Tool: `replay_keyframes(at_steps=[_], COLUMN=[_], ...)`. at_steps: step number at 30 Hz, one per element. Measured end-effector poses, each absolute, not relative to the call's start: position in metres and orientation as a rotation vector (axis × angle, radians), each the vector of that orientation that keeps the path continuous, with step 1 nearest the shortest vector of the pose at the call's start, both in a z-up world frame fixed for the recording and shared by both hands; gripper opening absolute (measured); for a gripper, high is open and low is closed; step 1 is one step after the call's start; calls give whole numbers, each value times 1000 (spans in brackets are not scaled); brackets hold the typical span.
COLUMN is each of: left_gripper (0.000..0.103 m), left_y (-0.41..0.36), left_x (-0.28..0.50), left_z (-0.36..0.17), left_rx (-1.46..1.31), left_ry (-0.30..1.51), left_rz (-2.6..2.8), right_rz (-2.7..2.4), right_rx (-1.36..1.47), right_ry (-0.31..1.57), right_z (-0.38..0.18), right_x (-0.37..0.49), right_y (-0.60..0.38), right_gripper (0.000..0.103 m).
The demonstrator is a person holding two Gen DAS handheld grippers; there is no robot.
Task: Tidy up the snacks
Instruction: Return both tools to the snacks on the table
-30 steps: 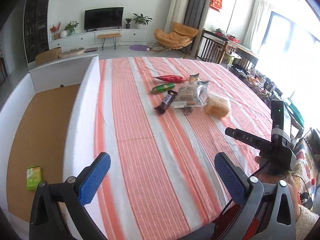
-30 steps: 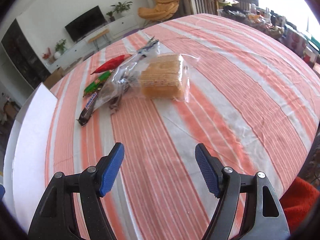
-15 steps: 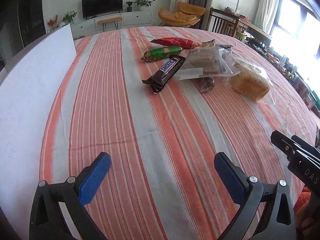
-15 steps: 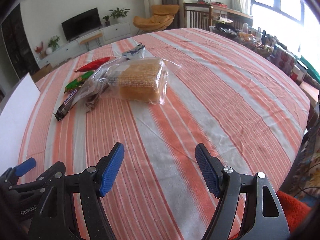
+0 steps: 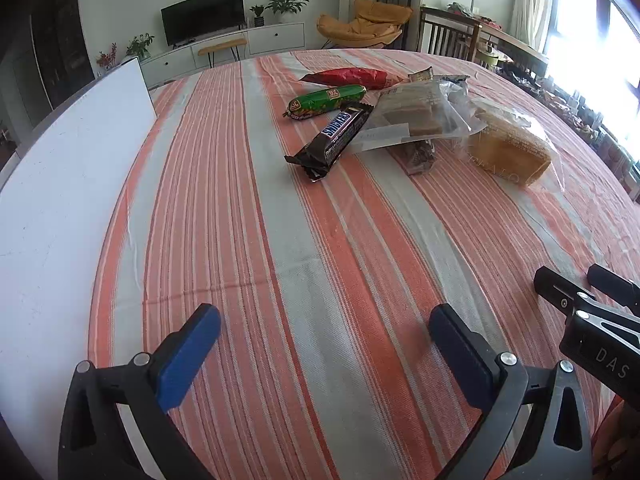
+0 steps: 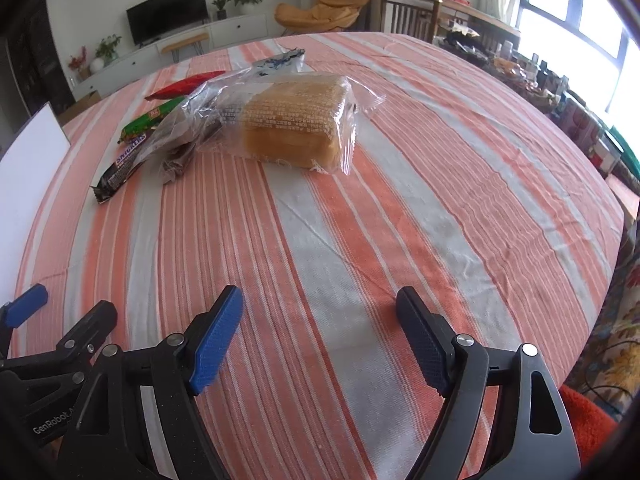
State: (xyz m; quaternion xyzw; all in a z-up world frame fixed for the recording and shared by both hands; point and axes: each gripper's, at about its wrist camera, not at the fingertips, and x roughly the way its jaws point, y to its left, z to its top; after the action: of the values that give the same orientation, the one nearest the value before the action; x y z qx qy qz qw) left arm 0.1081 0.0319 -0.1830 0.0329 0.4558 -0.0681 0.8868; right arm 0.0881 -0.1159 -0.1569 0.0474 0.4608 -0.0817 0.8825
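Your left tool (image 5: 320,344) sits at the bottom of its view with its blue pads spread wide and nothing between them, low over the striped cloth on the tabletop (image 5: 248,240). Your right tool (image 6: 320,328) is likewise spread and empty at the bottom of its own view; part of it also shows at the lower right edge of the left view, and the left tool's body shows at the lower left of the right view.

The snacks lie in a loose cluster in the upper middle of the left view. The Snickers bar (image 5: 334,136) lies at a slant, nearest to you. Just above it is the green sausage-shaped pack (image 5: 326,101), and above that the red packet (image 5: 352,77). To the right of the bar, a clear bag of wafers (image 5: 412,118) overlaps a small dark wrapper (image 5: 418,156) that pokes out beneath it. Farther right sits the bagged sponge cake (image 5: 508,150), which fills the upper middle of the right view (image 6: 294,124). A white box wall (image 5: 60,180) runs along the left edge of the left view, well apart from the snacks.
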Motion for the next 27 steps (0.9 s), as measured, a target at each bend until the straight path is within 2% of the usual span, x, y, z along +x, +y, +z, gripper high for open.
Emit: replay_keyframes(at_steps=[27], left_gripper=[103], left_y=[31], left_x=[108], left_z=[-183], left_rx=[68], left_ry=[948], left_rz=[-141], right_rz=[-159], right_rx=[94], right_ry=[962], right_z=[-155], right_x=[85], right_y=[-115], right_gripper=[86])
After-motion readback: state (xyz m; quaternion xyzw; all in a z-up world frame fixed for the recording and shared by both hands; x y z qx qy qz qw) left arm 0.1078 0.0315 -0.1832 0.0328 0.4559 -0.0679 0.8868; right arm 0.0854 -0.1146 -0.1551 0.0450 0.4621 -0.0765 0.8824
